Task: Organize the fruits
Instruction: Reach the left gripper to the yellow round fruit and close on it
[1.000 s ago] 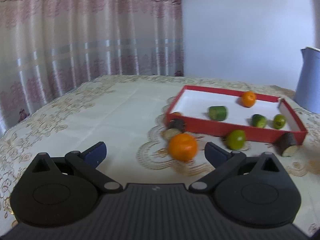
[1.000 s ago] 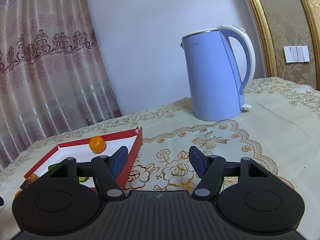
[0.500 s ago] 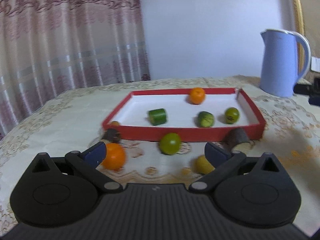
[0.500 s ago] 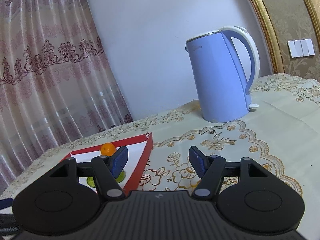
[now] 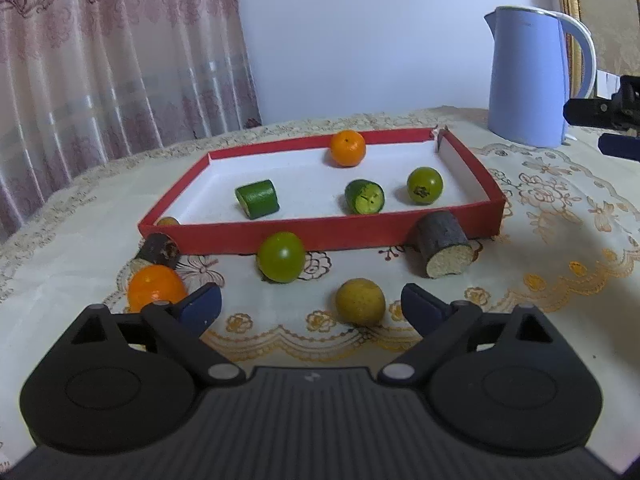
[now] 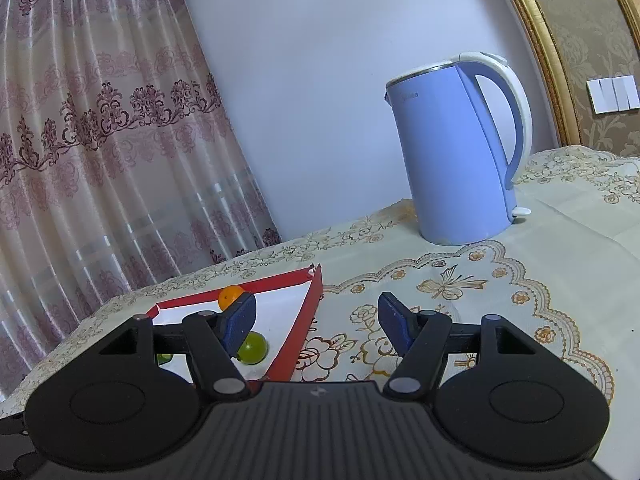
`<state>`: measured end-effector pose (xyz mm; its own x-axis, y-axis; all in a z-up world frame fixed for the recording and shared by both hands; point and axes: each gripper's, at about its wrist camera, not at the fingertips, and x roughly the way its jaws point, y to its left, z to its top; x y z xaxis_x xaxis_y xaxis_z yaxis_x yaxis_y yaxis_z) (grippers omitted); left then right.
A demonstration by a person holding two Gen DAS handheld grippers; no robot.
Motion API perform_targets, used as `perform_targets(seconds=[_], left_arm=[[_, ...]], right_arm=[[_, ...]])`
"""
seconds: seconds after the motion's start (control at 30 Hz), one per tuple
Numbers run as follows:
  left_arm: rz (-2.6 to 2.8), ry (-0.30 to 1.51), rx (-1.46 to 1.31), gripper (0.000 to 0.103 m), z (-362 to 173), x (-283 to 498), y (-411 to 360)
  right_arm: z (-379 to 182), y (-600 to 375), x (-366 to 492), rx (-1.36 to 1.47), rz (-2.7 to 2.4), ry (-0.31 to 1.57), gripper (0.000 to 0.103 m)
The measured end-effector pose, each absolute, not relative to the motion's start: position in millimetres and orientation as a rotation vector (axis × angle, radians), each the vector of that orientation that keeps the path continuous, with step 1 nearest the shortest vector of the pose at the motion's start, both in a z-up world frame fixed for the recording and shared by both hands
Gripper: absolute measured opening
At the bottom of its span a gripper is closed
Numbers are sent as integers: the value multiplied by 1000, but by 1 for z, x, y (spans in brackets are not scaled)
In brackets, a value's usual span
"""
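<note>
Low in the left wrist view, the left gripper (image 5: pixel 311 306) has its jaws wide and just starting to close, with the yellow fruit (image 5: pixel 360 301) lying between them, nearer the right pad and touched by neither. The step in hand looks like picking that fruit, so centre it first, then close gently on its round sides so it does not squirt out. The orange (image 5: pixel 157 287) sits just outside the left pad at lower left; keep that pad from nudging it. A little farther, at centre frame, the green fruit (image 5: pixel 281 257) lies just before the tray (image 5: pixel 324 234) wall, with one brown stub (image 5: pixel 442 248) at right against the wall and another (image 5: pixel 158 249) at left. To drop the fruit in, lift it clear over the red wall and set it on bare white floor, away from the green pieces and the far orange inside. The right gripper (image 6: pixel 314 316) hangs half spread and empty, by the tray's corner, with the kettle (image 6: pixel 460 156) beyond.
</note>
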<state>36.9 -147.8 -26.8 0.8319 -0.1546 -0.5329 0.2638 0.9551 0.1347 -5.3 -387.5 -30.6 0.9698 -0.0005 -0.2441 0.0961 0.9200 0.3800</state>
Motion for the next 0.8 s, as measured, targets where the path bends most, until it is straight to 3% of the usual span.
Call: perform_targets(seconds=[0.6, 0.8], left_arm=[[-290, 639, 201, 67, -34, 55, -154], [-339, 637, 207, 41, -32, 57, -160]], right_arm=[[-31, -385, -4, 396, -49, 250, 67], [-33, -386, -4, 391, -54, 254, 67]])
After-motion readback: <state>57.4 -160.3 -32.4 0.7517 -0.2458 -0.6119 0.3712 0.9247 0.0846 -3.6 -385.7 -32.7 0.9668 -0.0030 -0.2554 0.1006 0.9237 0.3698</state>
